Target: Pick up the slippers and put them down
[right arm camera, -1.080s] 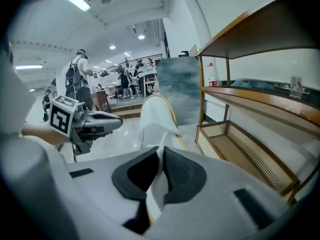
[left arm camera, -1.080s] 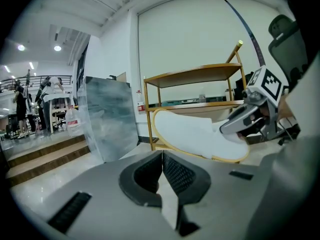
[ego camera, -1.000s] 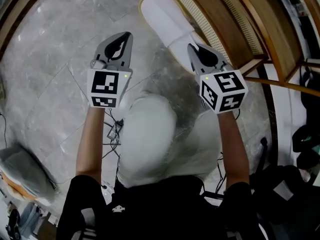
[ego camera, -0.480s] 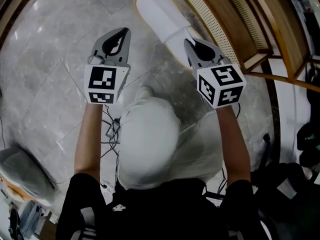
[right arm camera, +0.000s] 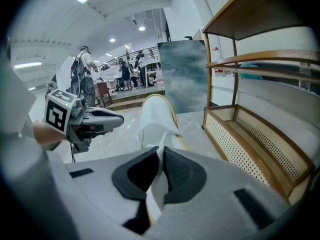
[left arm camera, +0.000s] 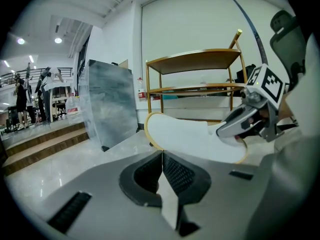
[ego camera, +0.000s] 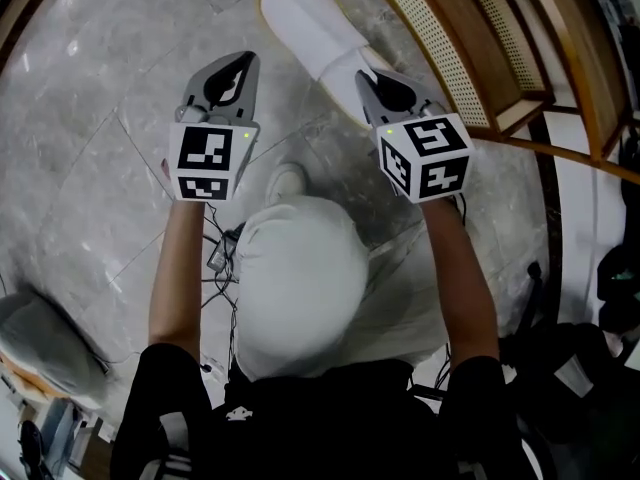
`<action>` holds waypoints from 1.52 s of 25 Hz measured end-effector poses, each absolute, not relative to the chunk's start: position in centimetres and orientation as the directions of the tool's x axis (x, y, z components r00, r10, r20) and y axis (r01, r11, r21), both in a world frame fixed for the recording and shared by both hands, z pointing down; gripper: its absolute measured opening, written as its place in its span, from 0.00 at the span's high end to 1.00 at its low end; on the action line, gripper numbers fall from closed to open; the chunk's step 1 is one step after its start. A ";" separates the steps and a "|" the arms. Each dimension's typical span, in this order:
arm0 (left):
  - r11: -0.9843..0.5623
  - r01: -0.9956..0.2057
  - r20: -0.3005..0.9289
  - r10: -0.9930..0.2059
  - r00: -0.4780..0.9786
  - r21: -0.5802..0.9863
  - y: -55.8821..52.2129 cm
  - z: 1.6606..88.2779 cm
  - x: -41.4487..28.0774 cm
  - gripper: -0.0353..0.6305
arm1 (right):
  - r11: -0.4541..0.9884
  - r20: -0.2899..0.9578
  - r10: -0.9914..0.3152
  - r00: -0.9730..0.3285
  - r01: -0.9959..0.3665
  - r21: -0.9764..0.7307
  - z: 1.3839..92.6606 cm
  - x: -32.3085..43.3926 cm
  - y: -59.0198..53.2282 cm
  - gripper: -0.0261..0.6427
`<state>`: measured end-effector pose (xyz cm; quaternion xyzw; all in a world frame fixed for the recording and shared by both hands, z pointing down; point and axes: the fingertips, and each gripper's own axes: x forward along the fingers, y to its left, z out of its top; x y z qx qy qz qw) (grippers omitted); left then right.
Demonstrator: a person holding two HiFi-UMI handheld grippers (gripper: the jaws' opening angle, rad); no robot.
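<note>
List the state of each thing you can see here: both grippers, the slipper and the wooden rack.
Left gripper: shut, nothing between its jaws.
Right gripper: shut on the white upper of the slipper.
Slipper: held by the right gripper, toe pointing away from the person; I cannot tell whether it touches the floor.
Wooden rack: standing upright beside the slipper.

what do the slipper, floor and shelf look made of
The slipper looks like soft matte white cloth, tan-edged. The floor: glossy grey veined stone, probably marble. The shelf: varnished wood with woven cane panels.
</note>
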<state>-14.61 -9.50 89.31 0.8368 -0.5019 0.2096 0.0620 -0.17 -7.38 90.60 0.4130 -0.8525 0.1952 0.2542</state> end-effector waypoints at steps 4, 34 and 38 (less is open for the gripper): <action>-0.487 -0.869 0.449 -0.797 0.404 -0.083 -8.8 91.8 -14.9 0.94 | 0.576 0.627 -0.584 -0.516 -0.808 -0.128 93.1 -0.3 -7.1 0.94; -0.523 -0.849 0.716 -0.567 0.407 0.068 -3.9 108.1 -14.9 0.94 | 0.577 0.840 -0.321 -0.437 -0.794 -0.193 110.9 -0.9 -1.8 0.94; -0.525 -0.846 0.730 -0.545 0.414 0.088 -3.2 109.0 -15.0 0.94 | 0.563 0.852 -0.293 -0.434 -0.799 -0.213 112.3 -1.1 -0.9 0.93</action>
